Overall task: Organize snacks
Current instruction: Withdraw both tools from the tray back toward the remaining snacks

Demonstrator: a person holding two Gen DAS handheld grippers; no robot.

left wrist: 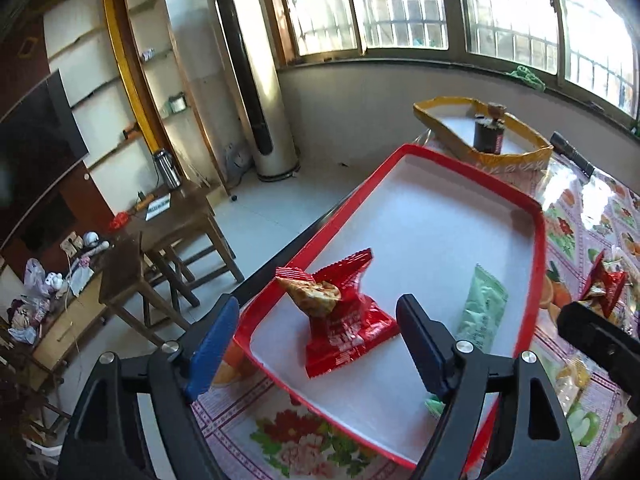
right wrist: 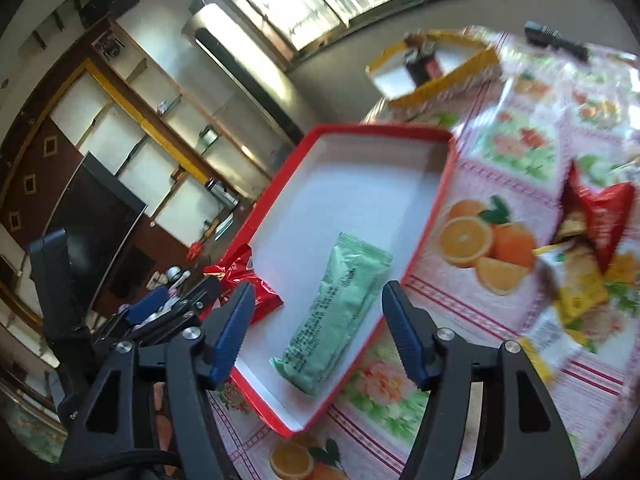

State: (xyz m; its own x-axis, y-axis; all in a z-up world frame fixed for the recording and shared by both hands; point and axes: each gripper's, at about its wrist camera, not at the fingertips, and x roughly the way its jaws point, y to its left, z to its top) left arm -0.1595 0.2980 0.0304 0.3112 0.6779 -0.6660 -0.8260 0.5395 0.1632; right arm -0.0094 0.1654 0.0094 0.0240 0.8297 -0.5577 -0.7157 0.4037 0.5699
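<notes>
A red-rimmed white tray [left wrist: 538,240] [right wrist: 444,168] lies on the flowered tablecloth. Inside it rests a red snack packet [left wrist: 348,328] [right wrist: 256,288] near the left edge, with a pale green packet [left wrist: 482,312] [right wrist: 336,312] lying beside it. My left gripper [left wrist: 320,344] hovers open over the red packet, its blue pads clear of it. My right gripper [right wrist: 320,332] stands open above the green packet, not touching it. More red and yellow snack packets [right wrist: 592,248] [left wrist: 600,288] lie on the cloth to the right of the tray.
A yellow-rimmed tray [left wrist: 516,156] [right wrist: 460,76] holding a dark bottle [left wrist: 490,132] stands behind the red tray. A black flashlight [left wrist: 570,154] [right wrist: 556,40] lies at the far right. The table edge drops to the floor on the left, where a wooden table [left wrist: 180,220] stands.
</notes>
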